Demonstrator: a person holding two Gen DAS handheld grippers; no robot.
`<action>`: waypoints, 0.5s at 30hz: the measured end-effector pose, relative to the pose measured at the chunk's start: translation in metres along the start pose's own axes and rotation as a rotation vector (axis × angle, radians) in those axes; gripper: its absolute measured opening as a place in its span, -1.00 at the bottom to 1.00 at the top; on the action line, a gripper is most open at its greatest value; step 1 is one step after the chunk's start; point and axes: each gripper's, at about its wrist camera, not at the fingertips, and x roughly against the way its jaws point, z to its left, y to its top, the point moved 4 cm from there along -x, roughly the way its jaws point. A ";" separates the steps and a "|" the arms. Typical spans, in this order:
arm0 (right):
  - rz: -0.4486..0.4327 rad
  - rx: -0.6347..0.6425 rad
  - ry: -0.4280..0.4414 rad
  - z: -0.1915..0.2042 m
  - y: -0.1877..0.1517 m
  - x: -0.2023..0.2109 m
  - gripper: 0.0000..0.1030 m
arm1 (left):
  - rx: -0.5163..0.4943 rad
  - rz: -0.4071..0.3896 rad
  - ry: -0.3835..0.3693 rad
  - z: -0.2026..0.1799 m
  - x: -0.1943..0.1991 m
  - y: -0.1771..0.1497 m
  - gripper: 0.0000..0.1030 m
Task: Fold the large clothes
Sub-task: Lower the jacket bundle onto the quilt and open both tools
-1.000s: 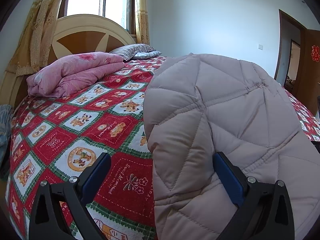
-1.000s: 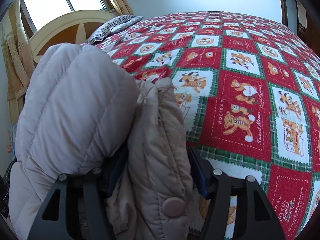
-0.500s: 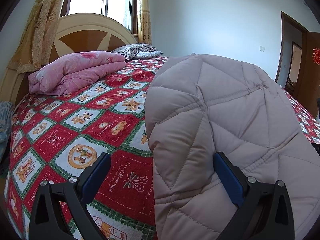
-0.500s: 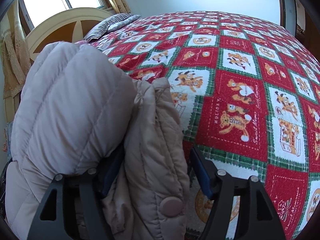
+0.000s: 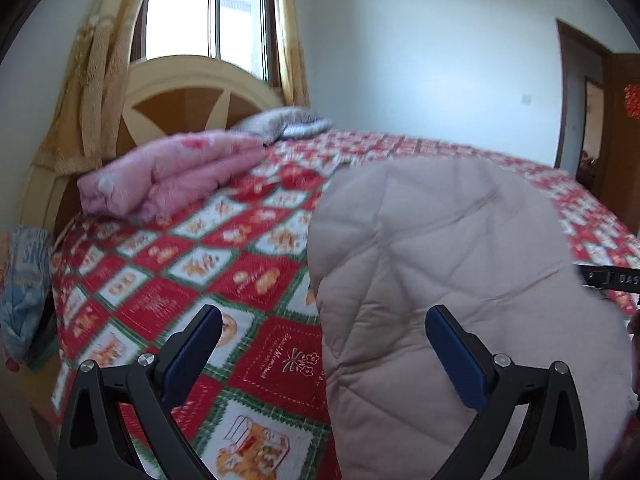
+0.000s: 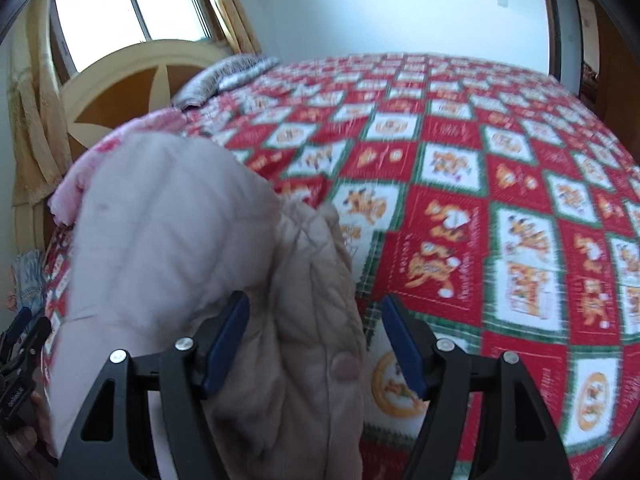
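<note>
A pale pink quilted down jacket (image 5: 444,276) lies bunched in a mound on the near part of the bed. My left gripper (image 5: 324,344) is open, its jaws wide apart; the jacket's left edge lies between them, untouched by the left pad. In the right wrist view the jacket (image 6: 176,240) and its beige lining with a snap button (image 6: 320,300) sit between the jaws of my right gripper (image 6: 316,340), which stand open, with a gap beside the right pad.
The bed carries a red, white and green patchwork cover (image 6: 480,208). A folded pink quilt (image 5: 172,168) and striped pillows (image 5: 288,126) lie by the headboard (image 5: 184,92) under a window. A doorway (image 5: 592,108) is at the far right. Blue cloth (image 5: 24,276) hangs at the bed's left side.
Both grippers have pulled back and tilted upward, so more wall and window show. The right gripper's jaws have widened off the jacket fold. The jacket mound has sunk lower.
</note>
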 end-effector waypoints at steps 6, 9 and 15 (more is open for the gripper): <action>-0.105 0.092 -0.004 0.030 -0.013 0.072 0.54 | 0.004 -0.074 -0.001 0.005 0.073 0.011 0.98; -0.165 0.128 0.012 0.045 -0.022 0.105 0.61 | 0.011 -0.115 -0.014 0.005 0.102 0.014 0.98; -0.220 0.158 0.022 0.061 -0.031 0.137 0.63 | 0.023 -0.155 -0.039 0.002 0.132 0.019 0.98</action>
